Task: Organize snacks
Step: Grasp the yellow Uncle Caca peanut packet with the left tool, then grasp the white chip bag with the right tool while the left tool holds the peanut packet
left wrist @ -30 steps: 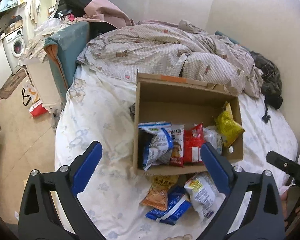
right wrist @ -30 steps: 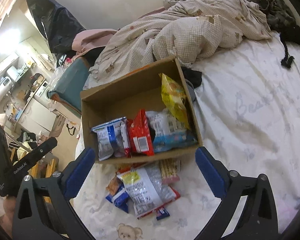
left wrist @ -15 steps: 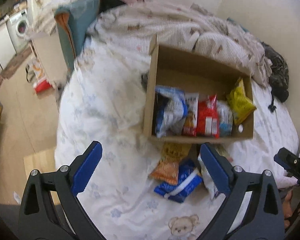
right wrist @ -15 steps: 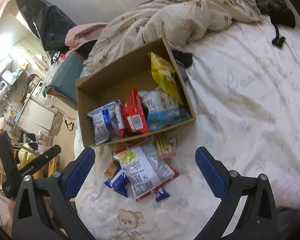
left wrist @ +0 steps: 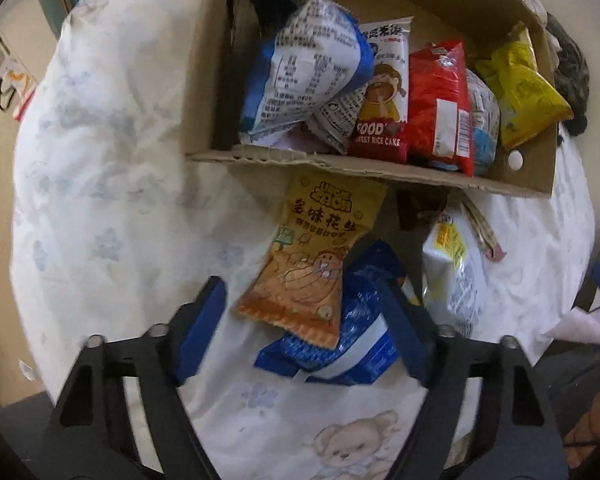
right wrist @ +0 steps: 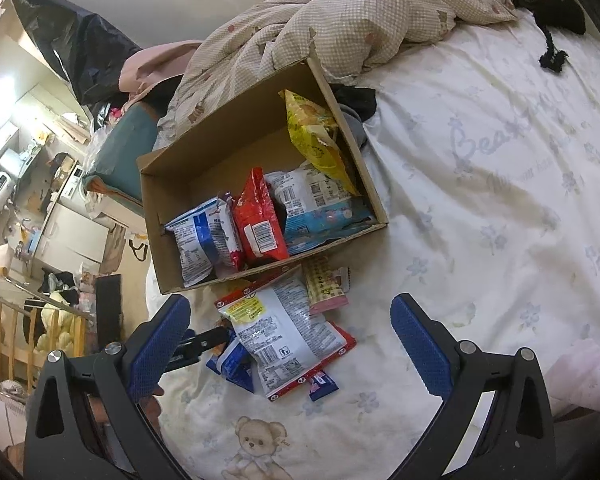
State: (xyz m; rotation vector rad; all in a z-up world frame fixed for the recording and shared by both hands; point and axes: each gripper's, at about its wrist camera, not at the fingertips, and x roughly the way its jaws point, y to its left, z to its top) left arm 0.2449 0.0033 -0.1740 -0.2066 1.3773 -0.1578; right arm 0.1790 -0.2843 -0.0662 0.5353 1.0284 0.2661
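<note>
In the left wrist view, the left gripper [left wrist: 300, 320] fills the bottom of the frame. Its jaws have just been closing and now stand about half open around the orange peanut packet [left wrist: 314, 258], which lies over a blue foil packet [left wrist: 346, 346]; the pads do not visibly press it yet. The brown cardboard box [left wrist: 300, 162], in the upper half, already holds upright packets, probably sorted there.

In the right wrist view, the right gripper [right wrist: 288, 344] at lower centre stands wide open and empty above a white crinkled snack bag [right wrist: 278, 332], seemingly waiting its turn.
</note>
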